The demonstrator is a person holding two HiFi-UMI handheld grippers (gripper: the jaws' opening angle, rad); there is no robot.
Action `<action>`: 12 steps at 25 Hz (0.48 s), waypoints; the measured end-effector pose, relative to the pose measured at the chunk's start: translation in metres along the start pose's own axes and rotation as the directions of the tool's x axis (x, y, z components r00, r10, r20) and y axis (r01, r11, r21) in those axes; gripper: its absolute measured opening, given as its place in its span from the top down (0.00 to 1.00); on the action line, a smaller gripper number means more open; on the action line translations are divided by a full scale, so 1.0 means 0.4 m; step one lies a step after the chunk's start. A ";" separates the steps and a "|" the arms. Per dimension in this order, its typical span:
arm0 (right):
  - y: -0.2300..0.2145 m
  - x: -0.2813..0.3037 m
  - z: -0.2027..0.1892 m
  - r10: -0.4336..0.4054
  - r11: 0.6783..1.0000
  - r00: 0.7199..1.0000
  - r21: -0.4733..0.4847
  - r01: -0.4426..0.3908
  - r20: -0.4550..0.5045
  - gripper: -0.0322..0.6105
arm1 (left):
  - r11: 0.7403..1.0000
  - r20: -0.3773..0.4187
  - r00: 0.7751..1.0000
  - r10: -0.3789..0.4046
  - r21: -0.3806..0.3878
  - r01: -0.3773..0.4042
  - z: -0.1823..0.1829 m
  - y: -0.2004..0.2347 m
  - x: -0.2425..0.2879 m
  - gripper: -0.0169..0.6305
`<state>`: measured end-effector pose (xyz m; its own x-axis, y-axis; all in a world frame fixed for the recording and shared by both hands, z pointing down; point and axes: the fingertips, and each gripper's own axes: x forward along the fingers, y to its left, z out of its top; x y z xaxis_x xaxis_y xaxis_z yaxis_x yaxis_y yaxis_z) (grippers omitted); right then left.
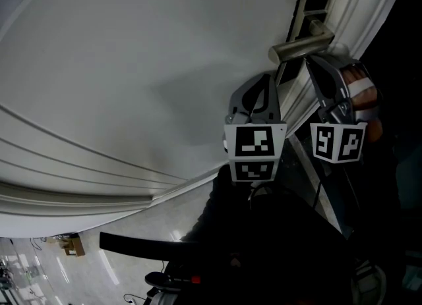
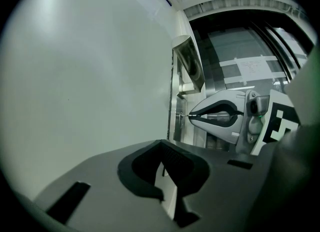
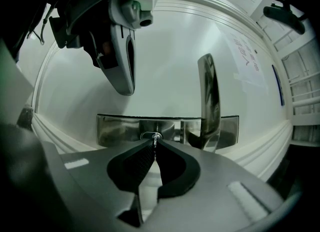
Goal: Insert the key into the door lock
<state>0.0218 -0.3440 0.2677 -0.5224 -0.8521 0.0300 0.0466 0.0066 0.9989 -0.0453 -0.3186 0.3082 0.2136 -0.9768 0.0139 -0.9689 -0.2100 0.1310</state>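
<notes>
My right gripper [image 3: 154, 143] is shut on a small metal key [image 3: 155, 139]. The key's tip sits at the round keyhole [image 3: 150, 135] in the steel lock plate [image 3: 115, 128] on the white door [image 1: 132, 66]. Right of the keyhole, the lever handle [image 3: 210, 100] sticks out of the same plate. In the left gripper view the right gripper [image 2: 192, 117] points at the door's edge plate [image 2: 176, 121] with the key [image 2: 189, 117] touching it. My left gripper [image 2: 161, 146] is shut on nothing and hangs just left of the lock, off the door. The head view shows both grippers under the handle [image 1: 300, 47].
A printed notice [image 3: 247, 50] is stuck on the door above the handle. Raised moulding [image 1: 79, 192] runs along the door panel. Beyond the door's edge lies a dark glazed opening [image 2: 250, 70]. Pale floor with a black bar [image 1: 145, 244] shows below.
</notes>
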 end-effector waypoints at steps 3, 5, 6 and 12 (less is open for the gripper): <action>0.000 0.001 0.001 0.000 1.000 1.000 0.002 0.000 -0.001 0.93 | 1.000 -0.001 1.000 -0.003 0.000 0.003 0.000 0.000 0.001 0.97; -0.003 0.005 0.002 -0.001 1.000 1.000 0.002 0.001 -0.004 0.93 | 1.000 -0.001 1.000 -0.004 0.001 0.004 0.001 -0.001 0.002 0.97; -0.004 0.007 0.002 -0.002 1.000 1.000 0.003 0.002 -0.007 0.93 | 1.000 -0.002 1.000 -0.005 0.002 0.005 0.001 -0.003 0.002 0.97; -0.008 0.005 0.004 0.001 1.000 1.000 0.013 -0.001 -0.008 0.93 | 1.000 -0.005 1.000 -0.004 -0.003 0.004 0.001 0.002 0.001 0.97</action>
<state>0.0191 -0.3450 0.2648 -0.5153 -0.8565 0.0306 0.0355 0.0143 0.9993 -0.0459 -0.3193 0.3081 0.2185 -0.9757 0.0180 -0.9675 -0.2142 0.1344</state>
